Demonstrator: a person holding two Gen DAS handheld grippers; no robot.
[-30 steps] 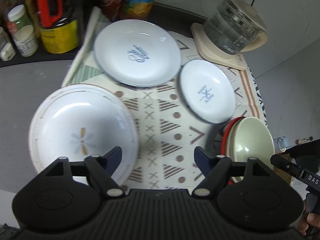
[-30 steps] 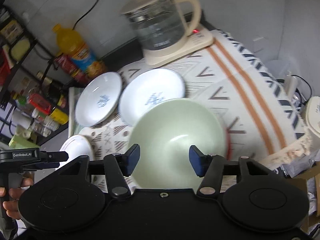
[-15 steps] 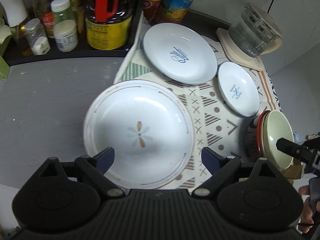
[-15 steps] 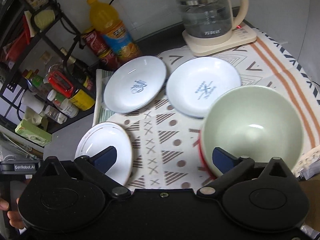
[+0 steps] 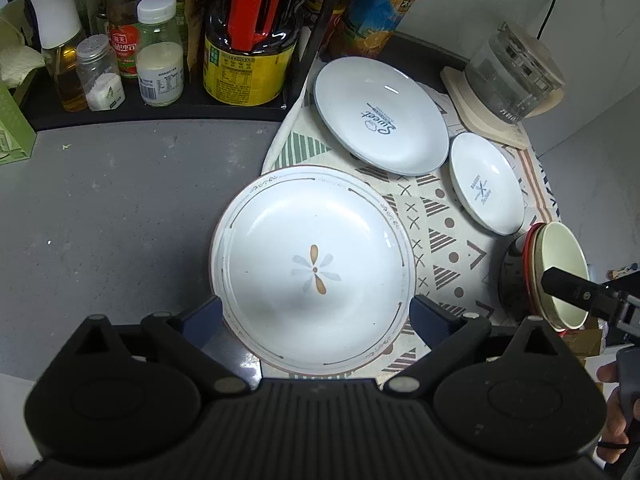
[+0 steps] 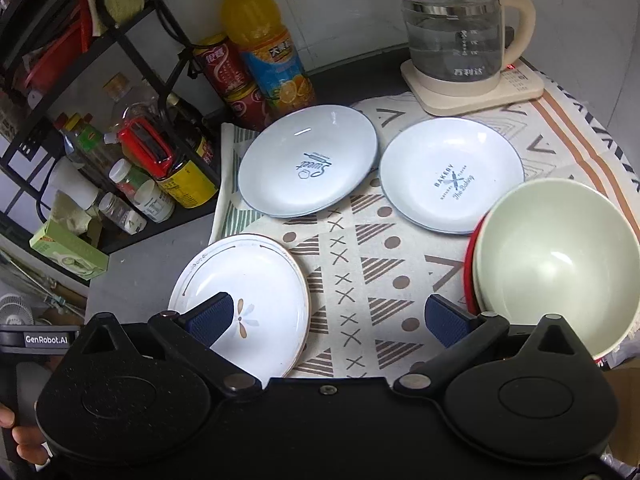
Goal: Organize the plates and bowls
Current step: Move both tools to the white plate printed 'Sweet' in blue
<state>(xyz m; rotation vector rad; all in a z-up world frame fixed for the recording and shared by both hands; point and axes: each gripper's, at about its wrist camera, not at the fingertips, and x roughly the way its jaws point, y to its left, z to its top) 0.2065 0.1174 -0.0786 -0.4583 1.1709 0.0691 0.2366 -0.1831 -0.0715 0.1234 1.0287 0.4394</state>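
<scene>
Both the left gripper (image 5: pixel 314 316) and right gripper (image 6: pixel 328 318) are held wide open and empty, left jaws opening around the flower plate (image 5: pixel 314 268), which overhangs the mat (image 6: pixel 348 276) edge, so tipping or sliding is risked if clipped off-centre.

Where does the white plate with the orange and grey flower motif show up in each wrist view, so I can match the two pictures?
Left wrist view: the white flower-motif plate fills the centre, between the tips of the open left gripper.
Right wrist view: same plate at lower left, partly behind one blue finger pad of the right gripper.
Shared landmark: the pale blue "Sweet" plate lies just beyond it on the patterned cloth.
</scene>
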